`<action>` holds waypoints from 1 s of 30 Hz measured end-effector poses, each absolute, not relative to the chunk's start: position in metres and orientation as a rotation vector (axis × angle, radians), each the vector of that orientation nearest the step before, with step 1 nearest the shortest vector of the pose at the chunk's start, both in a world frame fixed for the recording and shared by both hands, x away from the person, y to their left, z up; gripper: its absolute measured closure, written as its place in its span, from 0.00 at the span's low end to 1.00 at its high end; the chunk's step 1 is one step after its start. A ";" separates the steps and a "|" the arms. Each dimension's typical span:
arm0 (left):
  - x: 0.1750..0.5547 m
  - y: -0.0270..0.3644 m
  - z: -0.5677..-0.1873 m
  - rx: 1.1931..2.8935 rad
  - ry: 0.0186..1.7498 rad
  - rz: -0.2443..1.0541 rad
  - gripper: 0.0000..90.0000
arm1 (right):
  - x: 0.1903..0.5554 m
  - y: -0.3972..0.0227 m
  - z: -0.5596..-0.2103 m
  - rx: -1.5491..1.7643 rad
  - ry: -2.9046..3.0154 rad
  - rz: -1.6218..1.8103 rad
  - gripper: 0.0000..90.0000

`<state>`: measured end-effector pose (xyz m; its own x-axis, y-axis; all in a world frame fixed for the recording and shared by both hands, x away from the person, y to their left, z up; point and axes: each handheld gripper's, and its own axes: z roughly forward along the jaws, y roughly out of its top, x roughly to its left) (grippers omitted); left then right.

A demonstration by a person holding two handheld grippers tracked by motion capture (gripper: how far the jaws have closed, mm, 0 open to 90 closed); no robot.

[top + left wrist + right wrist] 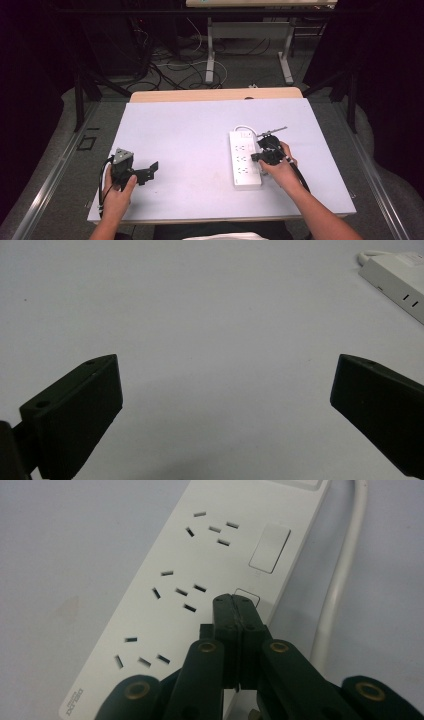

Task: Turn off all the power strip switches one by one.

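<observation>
My right gripper has its jaws pressed together, nothing between them, tips down on the middle rocker switch of the white power strip. The switch above it is clear of the tips. The strip's white cable runs along its far side. In the high view the strip lies on the right half of the pale table. My left gripper rests well apart at the left edge, jaws spread wide over bare tabletop.
</observation>
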<state>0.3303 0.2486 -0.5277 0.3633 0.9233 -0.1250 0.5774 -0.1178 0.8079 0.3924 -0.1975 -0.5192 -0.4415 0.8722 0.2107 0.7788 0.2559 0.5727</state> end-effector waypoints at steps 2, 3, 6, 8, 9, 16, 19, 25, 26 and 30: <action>0.330 0.249 -0.528 1.808 1.317 0.532 0.00 | 0.392 -0.198 -0.519 1.570 2.366 0.941 1.00; 0.330 0.249 -0.528 1.808 1.319 0.530 0.00 | 0.392 -0.198 -0.519 1.568 2.367 0.941 1.00; 0.330 0.249 -0.528 1.809 1.319 0.531 0.00 | 0.392 -0.198 -0.519 1.569 2.367 0.940 1.00; 0.330 0.249 -0.527 1.814 1.313 0.533 0.00 | 0.392 -0.198 -0.519 1.567 2.366 0.938 1.00; 0.330 0.249 -0.527 1.813 1.314 0.533 0.00 | 0.392 -0.198 -0.520 1.551 2.371 0.932 1.00; 0.330 0.249 -0.528 1.809 1.318 0.531 0.00 | 0.391 -0.198 -0.520 1.566 2.360 0.953 1.00; 0.330 0.249 -0.528 1.814 1.318 0.529 0.00 | 0.390 -0.198 -0.520 1.566 2.357 0.943 1.00; 0.330 0.249 -0.527 1.814 1.317 0.533 0.00 | 0.389 -0.198 -0.523 1.572 2.365 0.964 1.00; 0.330 0.249 -0.527 1.814 1.317 0.533 0.00 | 0.389 -0.199 -0.523 1.571 2.365 0.965 1.00; 0.330 0.249 -0.528 1.814 1.317 0.531 0.00 | 0.389 -0.199 -0.523 1.569 2.365 0.966 1.00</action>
<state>0.3300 0.2486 -0.5275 0.3656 0.9228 -0.1219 0.5798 -0.1233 0.8054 0.3889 -0.1986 -0.5233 -0.4451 0.8674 0.2227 0.7752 0.2487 0.5807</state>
